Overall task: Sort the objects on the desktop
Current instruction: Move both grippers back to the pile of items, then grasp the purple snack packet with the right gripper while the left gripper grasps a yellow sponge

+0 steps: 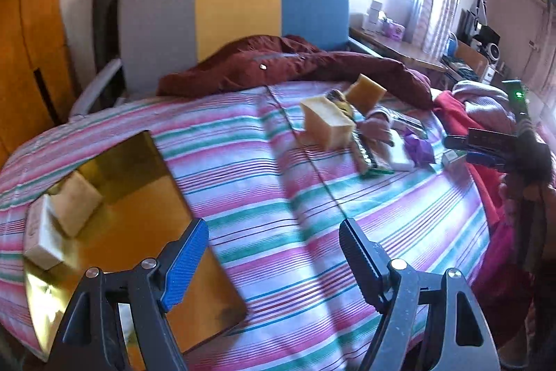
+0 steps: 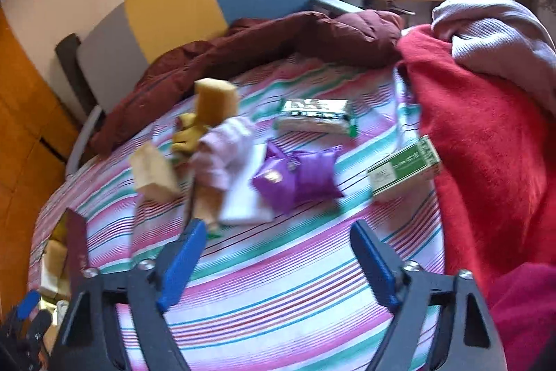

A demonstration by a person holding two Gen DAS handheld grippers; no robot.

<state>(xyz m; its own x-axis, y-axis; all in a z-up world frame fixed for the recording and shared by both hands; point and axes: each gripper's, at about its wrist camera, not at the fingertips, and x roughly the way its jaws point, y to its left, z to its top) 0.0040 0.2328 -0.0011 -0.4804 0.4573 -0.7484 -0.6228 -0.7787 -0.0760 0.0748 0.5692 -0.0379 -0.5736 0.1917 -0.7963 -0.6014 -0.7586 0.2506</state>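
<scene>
Nearest to us in the left wrist view is our left gripper [image 1: 274, 252], its two fingers spread wide with nothing between them, hanging above the striped bedspread [image 1: 278, 197]. At the far left of that view lies a shiny gold tray [image 1: 139, 197]; a tan sponge block [image 1: 74, 206] and a white box [image 1: 40, 237] sit together at its left end. Further right, well apart from the tray, we see the pile of loose things: a pale sponge block [image 1: 328, 124], then a darker yellow sponge [image 1: 366, 91] behind it, a small doll in pink [image 1: 377, 126] leaning among them, and a purple pouch [image 1: 420, 148]. A dark red jacket [image 1: 278, 65] is bunched along the back of the bed, in front of a grey, yellow and blue headboard [image 1: 236, 13].

In the right wrist view our right gripper [image 2: 274, 252] is likewise wide open and holds nothing. Going left to right beyond it: the pale sponge block [image 2: 154, 172], the doll [image 2: 222, 155] with the yellow sponge [image 2: 217, 101] behind it, a flat white pad [image 2: 248, 200] partly under the doll and the purple pouch [image 2: 299, 178], a green and silver packet [image 2: 316, 117] farther back, and a green and white carton [image 2: 405, 167] just beside a red blanket [image 2: 486, 145]. A lilac knit garment [image 2: 493, 37] rests on top of the blanket.
</scene>
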